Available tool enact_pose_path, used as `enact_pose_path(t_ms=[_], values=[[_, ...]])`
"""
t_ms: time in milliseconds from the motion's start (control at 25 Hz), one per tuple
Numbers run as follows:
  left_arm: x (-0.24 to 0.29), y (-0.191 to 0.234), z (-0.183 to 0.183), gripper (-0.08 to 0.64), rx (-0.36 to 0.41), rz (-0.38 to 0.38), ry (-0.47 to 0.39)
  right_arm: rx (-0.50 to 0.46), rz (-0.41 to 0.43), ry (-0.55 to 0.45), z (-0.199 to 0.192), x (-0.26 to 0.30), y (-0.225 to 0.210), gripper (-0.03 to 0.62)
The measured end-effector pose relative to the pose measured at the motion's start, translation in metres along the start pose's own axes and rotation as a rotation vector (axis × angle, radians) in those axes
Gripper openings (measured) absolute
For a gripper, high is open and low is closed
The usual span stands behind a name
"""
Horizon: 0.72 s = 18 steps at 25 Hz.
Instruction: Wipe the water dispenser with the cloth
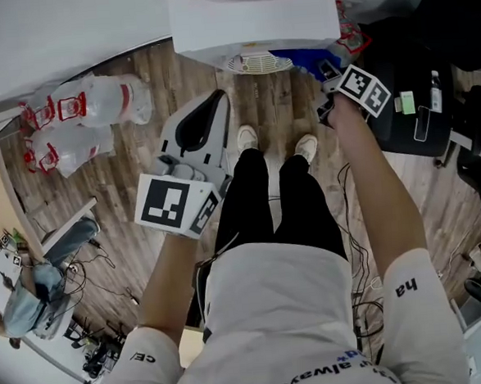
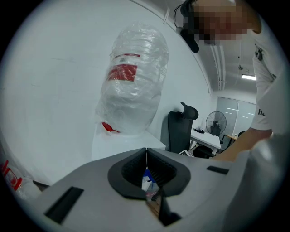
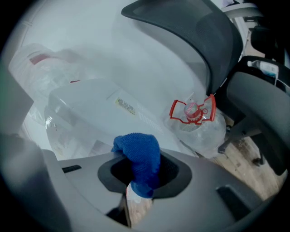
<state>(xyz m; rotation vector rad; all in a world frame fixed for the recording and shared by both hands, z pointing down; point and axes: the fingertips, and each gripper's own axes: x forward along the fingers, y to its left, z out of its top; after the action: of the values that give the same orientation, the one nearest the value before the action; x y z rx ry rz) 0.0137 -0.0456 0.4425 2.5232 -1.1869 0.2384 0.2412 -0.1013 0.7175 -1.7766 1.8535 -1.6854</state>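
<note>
At the far left of the head view, two clear water jugs (image 1: 103, 102) are lying on the wood floor (image 1: 136, 227). Right of them, the left claw (image 1: 220, 96) is pointing toward the top of the frame, its jaws meeting at the tips and gripping nothing. Its own view is facing the white water dispenser (image 2: 113, 145), where a plastic-wrapped bottle (image 2: 133, 86) is sitting on top. In the head view the dispenser is filling the top centre, above the person's shoes (image 1: 246, 137). At the upper right, the right claw (image 1: 328, 72) is reaching beside the dispenser's lower right corner, its jaws clamping a blue cloth (image 3: 138, 158) that is bulging up between them. Whether the cloth is touching the dispenser cannot be told. Further right in the right gripper view, a red-capped jug (image 3: 195, 113) is lying on the floor.
</note>
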Motion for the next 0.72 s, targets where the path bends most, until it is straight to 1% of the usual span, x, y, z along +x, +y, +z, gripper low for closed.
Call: enact_pose_path(t_ms=[280,720], values=[[0.003,0.001,-0.024,0.020,0.001,-0.009,0.013,0.002,-0.009,-0.007,-0.012,0.016,-0.017,0.097],[0.007,0.009,-0.056,0.020,-0.009,0.007,0.002,-0.031,-0.033,0.018,-0.030,0.042,-0.040,0.097]])
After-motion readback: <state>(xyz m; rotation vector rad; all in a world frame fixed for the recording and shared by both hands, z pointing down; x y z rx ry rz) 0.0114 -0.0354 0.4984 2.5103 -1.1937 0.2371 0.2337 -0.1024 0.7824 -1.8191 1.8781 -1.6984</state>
